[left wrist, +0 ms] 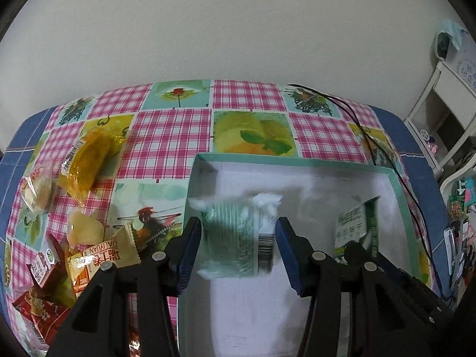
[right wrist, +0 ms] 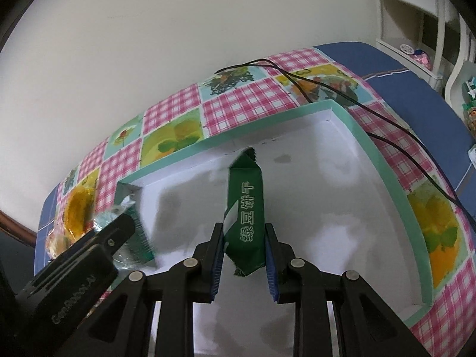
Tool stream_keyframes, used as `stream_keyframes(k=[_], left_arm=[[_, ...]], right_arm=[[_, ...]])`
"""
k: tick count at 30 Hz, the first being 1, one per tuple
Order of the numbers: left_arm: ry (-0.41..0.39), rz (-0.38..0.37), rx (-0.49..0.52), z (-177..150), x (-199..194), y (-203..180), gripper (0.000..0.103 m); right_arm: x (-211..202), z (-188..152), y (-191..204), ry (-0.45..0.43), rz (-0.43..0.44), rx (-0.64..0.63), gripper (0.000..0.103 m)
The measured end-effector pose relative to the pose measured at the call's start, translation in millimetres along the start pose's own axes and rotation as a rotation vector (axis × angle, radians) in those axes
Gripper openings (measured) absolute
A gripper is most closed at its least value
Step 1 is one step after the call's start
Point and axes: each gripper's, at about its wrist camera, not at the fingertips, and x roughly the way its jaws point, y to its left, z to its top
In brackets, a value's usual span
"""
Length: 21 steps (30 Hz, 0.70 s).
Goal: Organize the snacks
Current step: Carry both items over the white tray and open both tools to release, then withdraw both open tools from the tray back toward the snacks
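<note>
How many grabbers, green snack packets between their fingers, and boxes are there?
Grippers: 2, the left gripper and the right gripper
Green packets: 2, the light green packet and the dark green packet
Boxes: 1, the teal box
Total: 5

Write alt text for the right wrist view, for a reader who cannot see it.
The right gripper holds a dark green snack packet above a white box with a teal rim. The left gripper holds a pale green packet at the box's left edge.
</note>
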Motion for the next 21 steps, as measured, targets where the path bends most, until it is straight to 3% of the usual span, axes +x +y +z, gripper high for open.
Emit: stream_keyframes(k=[2,6,11,13,19,21], left_arm=[[-0.004,-0.01,0.004,1.6,-3.5,-1.5,0.068],[-0.002,-0.001,0.004,3.9,-13.4,-0.3,0.069],[0.022,0.05,-0.015,3.5,-25.7,12.1,0.082],[0.027,0.071,-0.023,1.7,-32.0,19.7,0.083],[0.026,0.139,-0.069,-15.0,-50.5,51.6,0.092],[0.028,0.141,-0.1,-24.3,-55.1,63.8,0.093]], right_arm=[[-0.6,0.7,-2.5,0.005,-0.006,0.011,0.028],[-5.1,1.6,-6.3,0.007,-0.041,0.022,0.028],[-15.1,2.4,-17.8,0.005,-0.109,0.042,0.029],[-18.1,2.0,-23.4,0.006,-0.127,0.055,0.03],[-31.9,-7.2,-27.9,0.016,-0.122,0.073,0.041],[-38.6,-13.0,-23.2,0.015,-0.115,0.066,0.057]])
